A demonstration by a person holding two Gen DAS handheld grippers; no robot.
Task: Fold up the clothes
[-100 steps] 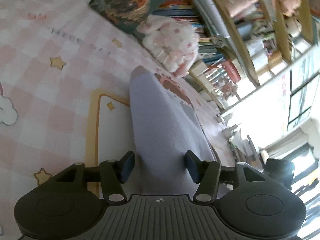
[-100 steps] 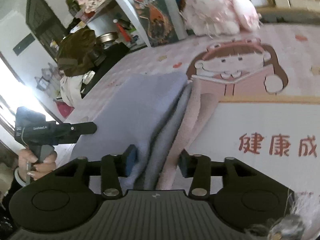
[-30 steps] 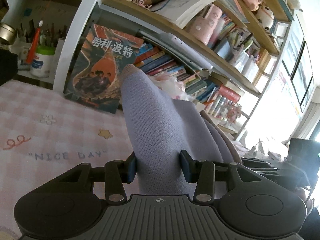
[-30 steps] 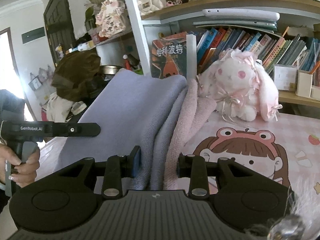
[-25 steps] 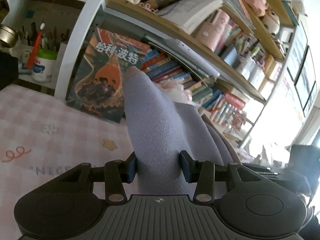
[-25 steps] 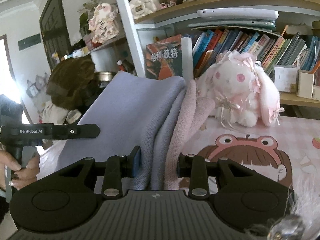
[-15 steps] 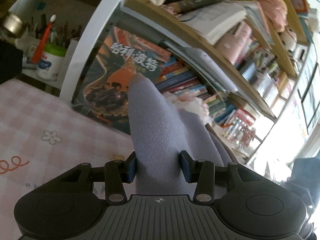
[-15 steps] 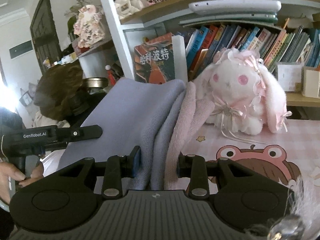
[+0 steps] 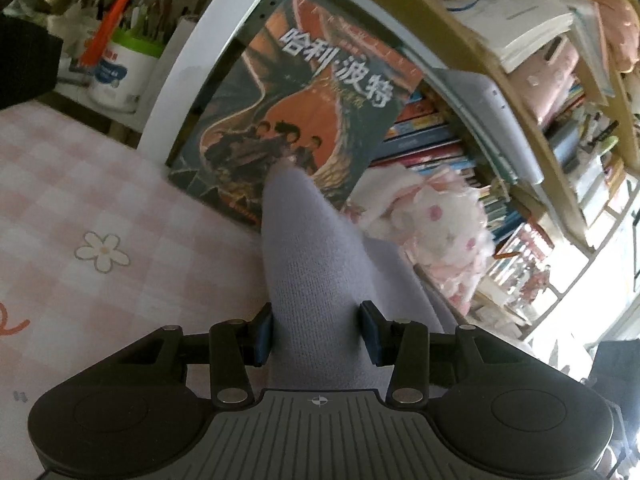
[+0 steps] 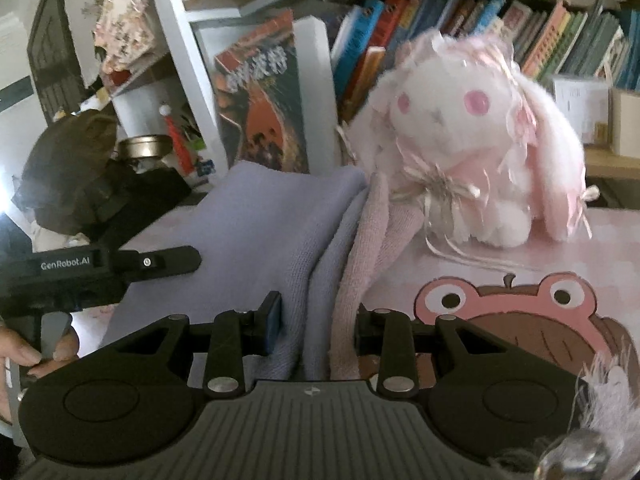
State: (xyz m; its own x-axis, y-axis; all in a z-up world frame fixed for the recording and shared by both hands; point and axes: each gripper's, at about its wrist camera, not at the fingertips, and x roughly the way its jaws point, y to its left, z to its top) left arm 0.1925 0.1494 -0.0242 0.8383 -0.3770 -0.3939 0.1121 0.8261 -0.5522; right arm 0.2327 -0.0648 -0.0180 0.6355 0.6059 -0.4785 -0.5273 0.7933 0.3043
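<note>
Both grippers are raised above the pink checked cover (image 9: 80, 200) and point toward the bookshelf (image 10: 460, 20) at its far edge. The left gripper (image 9: 318, 334) is clenched on a fold of the lilac garment (image 9: 312, 280); the knit fills the whole gap between the two blue pads and rises ahead of them as a narrow ridge. The right gripper (image 10: 316, 326) grasps another edge of the garment (image 10: 260, 232), where lilac layers and a pink layer (image 10: 360, 264) are bunched together between the jaws. From there the cloth stretches to the left, toward the left gripper, whose black side (image 10: 100, 268) carries the words "GenRobot.AI". A hand (image 10: 24, 356) holds its handle at the low left corner of the right view.

The garment hangs between both grippers, over the cover. Behind it a white and pink plush rabbit (image 10: 472, 140) sits at the far edge. A book (image 9: 304, 92) beside it shows "哈利·波特".
</note>
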